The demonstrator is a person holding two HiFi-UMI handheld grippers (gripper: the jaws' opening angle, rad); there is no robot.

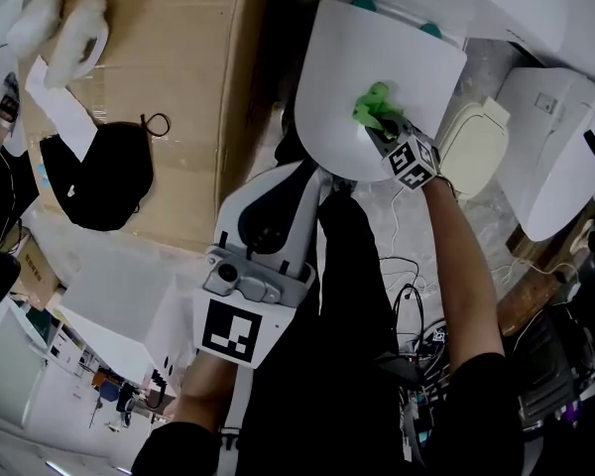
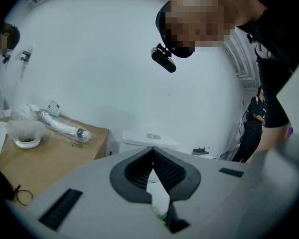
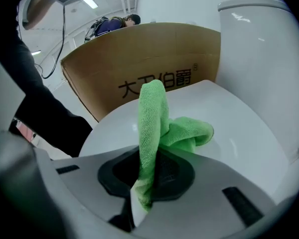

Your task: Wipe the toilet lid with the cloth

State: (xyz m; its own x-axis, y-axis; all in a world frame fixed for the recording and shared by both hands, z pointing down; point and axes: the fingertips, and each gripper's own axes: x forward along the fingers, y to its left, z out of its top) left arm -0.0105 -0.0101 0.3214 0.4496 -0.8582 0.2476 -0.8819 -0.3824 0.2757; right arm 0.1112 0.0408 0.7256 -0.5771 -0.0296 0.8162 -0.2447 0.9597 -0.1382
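Observation:
The white toilet lid (image 1: 377,58) lies closed at the top of the head view. A green cloth (image 1: 375,107) rests bunched on it, and my right gripper (image 1: 389,129) is shut on the cloth's near end. In the right gripper view the cloth (image 3: 154,123) runs up from between the jaws of the right gripper (image 3: 149,168) and folds onto the lid (image 3: 239,133). My left gripper (image 1: 312,177) hangs just off the lid's near-left edge, holding nothing. In the left gripper view the left gripper (image 2: 152,153) has its pads meeting, shut.
A large cardboard box (image 1: 178,87) stands left of the toilet, with a black bag (image 1: 104,177) and wrapped white parts (image 1: 74,33) on top. More white toilet ware (image 1: 560,147) and a cream seat piece (image 1: 476,142) sit to the right. Cables (image 1: 407,281) lie on the floor.

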